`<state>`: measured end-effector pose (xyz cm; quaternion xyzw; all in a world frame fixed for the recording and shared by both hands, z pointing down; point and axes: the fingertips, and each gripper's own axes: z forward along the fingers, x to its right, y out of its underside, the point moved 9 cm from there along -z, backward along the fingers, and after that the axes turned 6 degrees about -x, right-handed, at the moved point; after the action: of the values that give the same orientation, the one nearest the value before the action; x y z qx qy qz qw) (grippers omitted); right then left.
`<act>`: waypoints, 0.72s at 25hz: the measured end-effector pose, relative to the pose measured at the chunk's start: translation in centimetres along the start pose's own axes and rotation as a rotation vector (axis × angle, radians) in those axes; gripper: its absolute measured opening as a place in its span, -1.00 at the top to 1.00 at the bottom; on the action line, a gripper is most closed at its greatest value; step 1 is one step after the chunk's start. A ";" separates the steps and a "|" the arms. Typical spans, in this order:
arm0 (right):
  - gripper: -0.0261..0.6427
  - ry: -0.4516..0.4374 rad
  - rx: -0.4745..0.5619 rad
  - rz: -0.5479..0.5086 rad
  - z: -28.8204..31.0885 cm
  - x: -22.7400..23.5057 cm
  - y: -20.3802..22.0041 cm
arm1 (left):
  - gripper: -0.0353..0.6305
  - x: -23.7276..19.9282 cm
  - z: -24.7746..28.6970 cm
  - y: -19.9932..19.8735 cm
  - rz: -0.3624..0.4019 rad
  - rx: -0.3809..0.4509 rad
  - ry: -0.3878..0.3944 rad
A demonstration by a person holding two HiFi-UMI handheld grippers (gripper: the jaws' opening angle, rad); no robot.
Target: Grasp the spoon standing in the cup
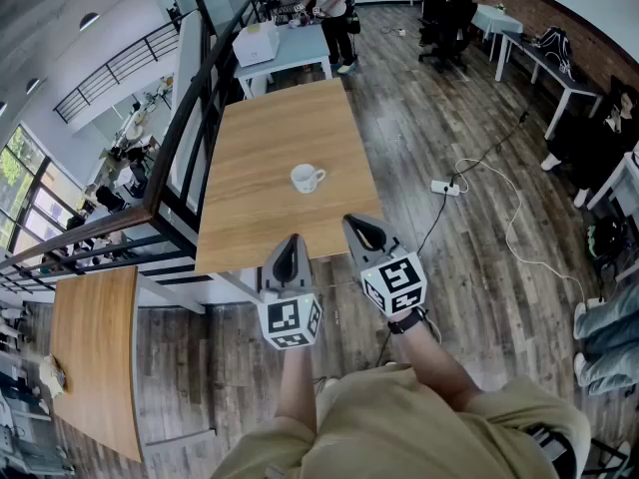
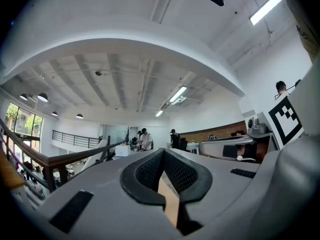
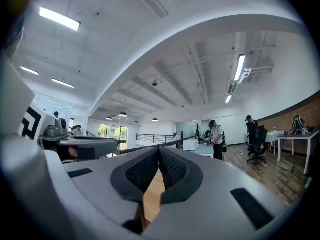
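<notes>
Cup (image 1: 308,178) beyond right gripper (image 1: 357,226) (well apart)

Left gripper (image 2: 164,151): near, bottom centre; dark ribbed fingers (image 2: 150,171) closed, tips meeting, nothing held between them.
Gap below the tips: a narrow wedge of wooden worktop (image 2: 170,199) shows through.
Right: right gripper (image 2: 210,144) just beside, its black-and-white marker cube (image 2: 286,116) above it.
Left: handrail (image 2: 60,159) running far into the room, windows (image 2: 20,121) beyond.
Far: people (image 2: 145,139) standing by a white table (image 2: 122,151).
Ceiling: white beams, lit light strips (image 2: 177,94).
</notes>
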<state>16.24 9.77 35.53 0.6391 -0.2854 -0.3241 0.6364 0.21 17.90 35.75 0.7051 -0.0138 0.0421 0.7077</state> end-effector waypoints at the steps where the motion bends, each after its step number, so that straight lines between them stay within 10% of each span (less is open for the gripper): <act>1: 0.88 -0.005 0.002 0.000 -0.5 0.4 0.1 | 0.86 0.6 0.1 0.0 -0.008 -0.002 -0.008; 18: 0.87 -0.070 -0.065 0.141 0.9 3.9 4.7 | 0.86 2.4 3.0 3.0 -0.012 -0.102 -0.073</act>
<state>18.24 6.02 40.06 0.5847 -0.3413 -0.3097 0.6677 2.49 15.06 38.99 0.6692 -0.0374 0.0115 0.7420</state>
